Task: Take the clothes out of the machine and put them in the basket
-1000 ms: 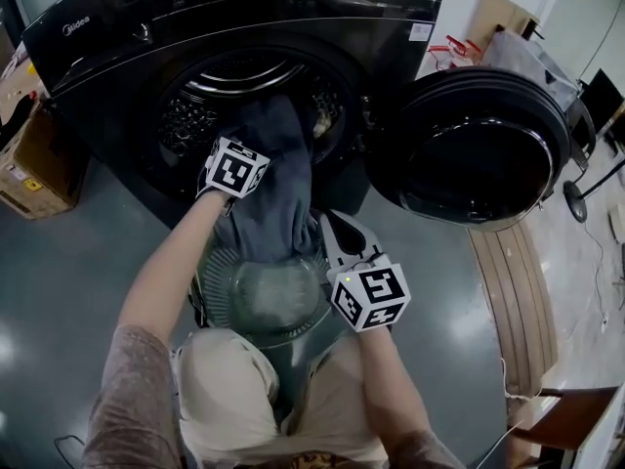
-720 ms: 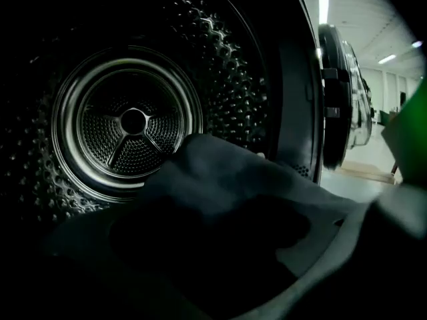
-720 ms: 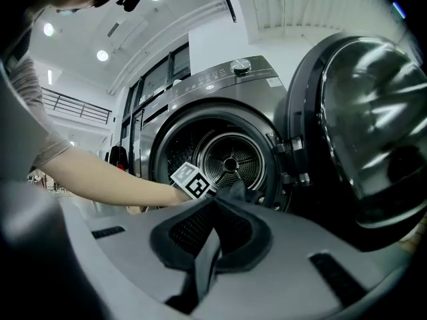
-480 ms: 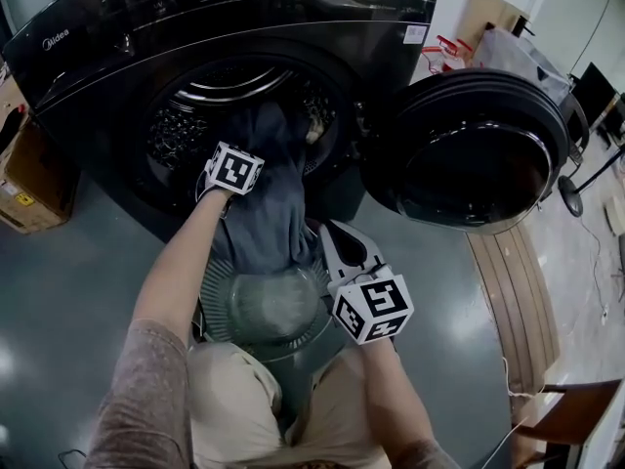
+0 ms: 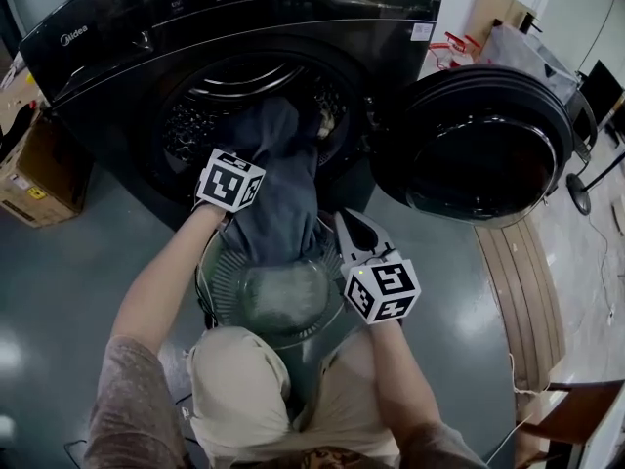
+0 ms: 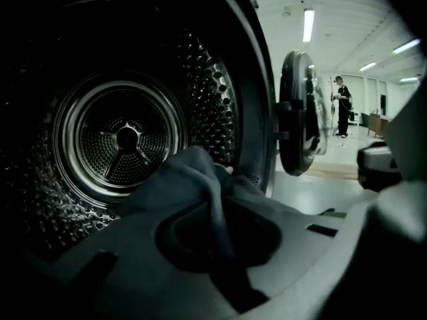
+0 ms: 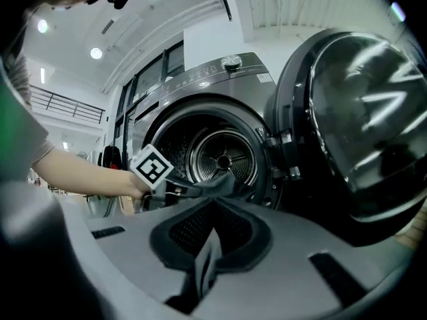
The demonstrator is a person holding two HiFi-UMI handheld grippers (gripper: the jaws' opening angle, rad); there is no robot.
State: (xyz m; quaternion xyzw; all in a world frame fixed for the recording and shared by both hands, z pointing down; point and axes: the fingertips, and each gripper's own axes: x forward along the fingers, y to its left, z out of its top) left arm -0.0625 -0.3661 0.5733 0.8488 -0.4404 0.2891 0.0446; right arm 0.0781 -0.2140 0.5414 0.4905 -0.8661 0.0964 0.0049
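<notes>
Partway: dark blue-grey garment (image 5: 283, 203) trails from black washer (image 5: 117, 57) into round grey basket (image 5: 217, 279); left gripper (image 6: 223, 205) fingers just closed on it, right gripper (image 7: 217, 200) pinches it too.

One washing machine (image 5: 117, 57) with one round door (image 5: 474, 145). One basket (image 5: 217, 286). Two grippers: left gripper (image 6: 221, 232), right gripper (image 5: 344, 223). One dark cloth (image 5: 278, 193), maybe more bunched together; hard to tell. One cardboard box (image 5: 34, 169). One person (image 6: 341, 105) far off.

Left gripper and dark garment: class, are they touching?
Touching. The left gripper view shows the left gripper, whose jaws have just been closing, pinching a fold of the dark garment.
</notes>
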